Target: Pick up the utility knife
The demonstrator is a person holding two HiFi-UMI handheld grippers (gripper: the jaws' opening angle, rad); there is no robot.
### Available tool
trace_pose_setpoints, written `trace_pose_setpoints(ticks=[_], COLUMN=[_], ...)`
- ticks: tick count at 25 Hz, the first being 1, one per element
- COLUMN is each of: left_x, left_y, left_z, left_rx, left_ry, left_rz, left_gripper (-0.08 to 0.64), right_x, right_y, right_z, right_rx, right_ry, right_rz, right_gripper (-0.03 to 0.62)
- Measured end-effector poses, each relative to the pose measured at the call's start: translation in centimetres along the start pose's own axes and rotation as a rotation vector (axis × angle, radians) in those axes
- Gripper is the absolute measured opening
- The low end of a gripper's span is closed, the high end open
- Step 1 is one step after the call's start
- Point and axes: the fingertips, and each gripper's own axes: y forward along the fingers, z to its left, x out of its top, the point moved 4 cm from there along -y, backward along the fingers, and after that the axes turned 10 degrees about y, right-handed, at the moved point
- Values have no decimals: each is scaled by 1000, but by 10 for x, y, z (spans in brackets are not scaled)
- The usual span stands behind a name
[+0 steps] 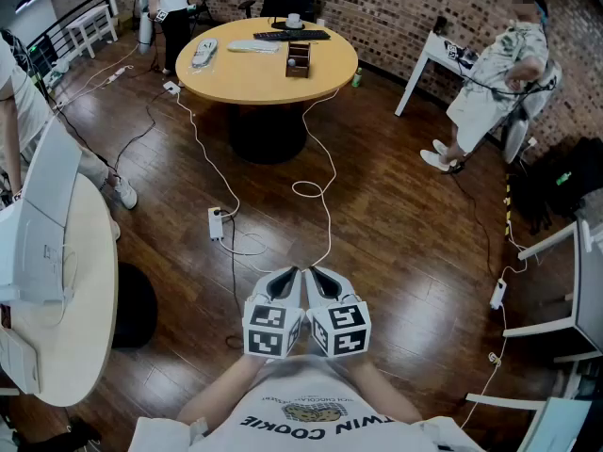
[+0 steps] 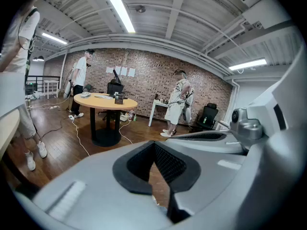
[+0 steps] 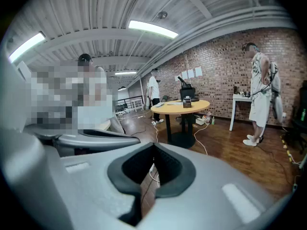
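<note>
Utility knife cannot be made out.

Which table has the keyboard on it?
The round yellow-wood table on a black pedestal; the black keyboard lies at its far edge. The left round table and the wall-side desk are white.

- The things on the round desk [image 1: 267, 73] are too small for you to tell apart.
- The white desk [image 1: 66, 281] on your left is cut off by the head view's left edge.
- A standing person [image 1: 171, 8] beyond the round desk is cut off by the top edge above the chest.
- In the head view, your hands are hidden behind the left gripper [image 1: 290, 276] and the right gripper [image 1: 320, 276].
- In the left gripper view, the right gripper's body blocks the room's right side.
</note>
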Motion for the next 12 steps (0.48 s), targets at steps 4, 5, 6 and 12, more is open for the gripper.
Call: trace_pose_setpoints(ticks=[4,5,6,12], left_x=[24,29,34,72], left_y=[44,55,67,127], left_z=[8,9,10,19], left_rx=[32,38,46,97], left_ry=[-2,-2,-3,-17], left_rz=[-13,-10,-8,-3], left_gripper=[3,3,3,3], right_x=[23,29,36,82], right_y=[26,32,38,76], right_z=[-35,-44,-53,-102], right_rx=[17,23,32,90], right_ry=[-3,-4,-7,-31], right_rz=[10,14,20,37], right_gripper=[2,2,2,2])
